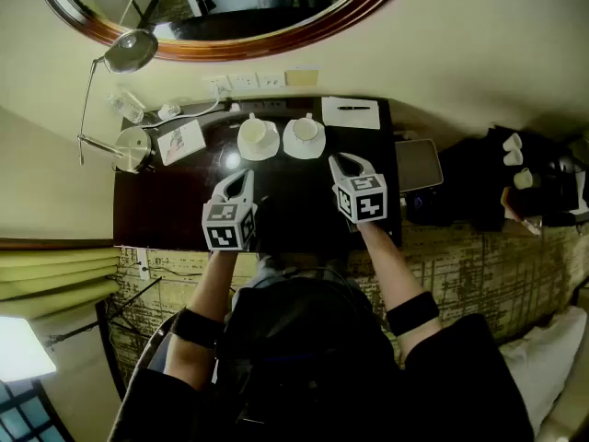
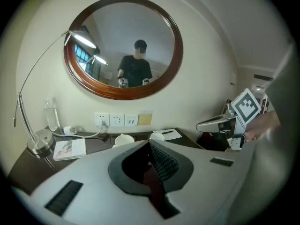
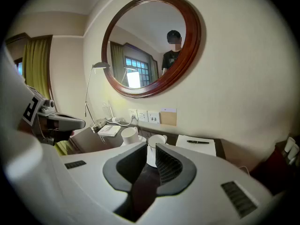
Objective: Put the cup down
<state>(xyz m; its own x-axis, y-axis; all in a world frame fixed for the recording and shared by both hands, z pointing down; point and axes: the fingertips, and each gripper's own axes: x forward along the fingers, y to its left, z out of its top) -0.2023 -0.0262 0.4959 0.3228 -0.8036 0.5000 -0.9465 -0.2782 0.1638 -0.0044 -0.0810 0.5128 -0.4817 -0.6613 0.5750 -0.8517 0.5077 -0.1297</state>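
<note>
Two white cups on saucers stand side by side at the back of the dark desk (image 1: 166, 205): the left cup (image 1: 256, 133) (image 3: 129, 135) (image 2: 124, 138) and the right cup (image 1: 306, 130) (image 3: 158, 138) (image 2: 157, 136). My left gripper (image 1: 244, 178) (image 2: 149, 143) hovers over the desk in front of the left cup, its jaws shut and empty. Held in the air short of the right cup, my right gripper (image 1: 339, 162) (image 3: 151, 146) is apart from it. Its jaws leave only a narrow gap with nothing between them; the cup shows beyond the gap.
A white notepad with a pen (image 1: 350, 113) lies at the desk's back right. A chrome lamp (image 1: 133, 145) and a booklet (image 1: 181, 141) are at the left. Wall sockets (image 1: 244, 83) and a round mirror (image 2: 124, 48) are behind. A dark shelf with small cups (image 1: 515, 164) stands to the right.
</note>
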